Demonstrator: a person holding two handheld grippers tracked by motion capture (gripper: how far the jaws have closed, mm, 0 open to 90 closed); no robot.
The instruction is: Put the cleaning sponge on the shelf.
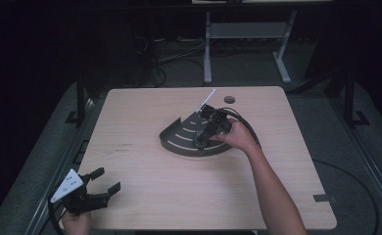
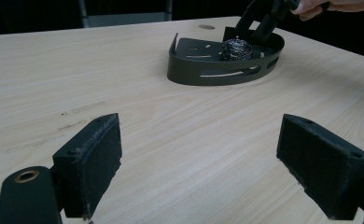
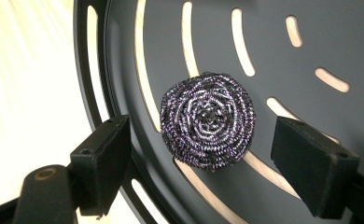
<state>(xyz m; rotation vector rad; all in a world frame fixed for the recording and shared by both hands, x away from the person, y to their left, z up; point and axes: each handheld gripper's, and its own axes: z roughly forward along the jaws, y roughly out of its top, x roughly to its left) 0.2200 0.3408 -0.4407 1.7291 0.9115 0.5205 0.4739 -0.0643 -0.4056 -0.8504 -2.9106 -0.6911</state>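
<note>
A round steel-wool scourer (image 3: pixel 208 121) lies on the floor of a dark, slotted quarter-round tray (image 1: pixel 177 144) at the middle of the table; the scourer (image 2: pixel 237 49) also shows in the left gripper view. My right gripper (image 1: pixel 200 139) hovers just above it, jaws open, pads on either side and clear of it (image 3: pixel 196 165). My left gripper (image 1: pixel 103 181) rests at the table's front left corner, open with nothing between its pads (image 2: pixel 199 163).
The tray's low rim (image 2: pixel 208 74) curves toward the front of the wooden table (image 1: pixel 145 186). A white strip (image 1: pixel 207 100) sticks up at the tray's far corner, near a round cable hole (image 1: pixel 229 99). Desk legs and cables stand on the floor beyond.
</note>
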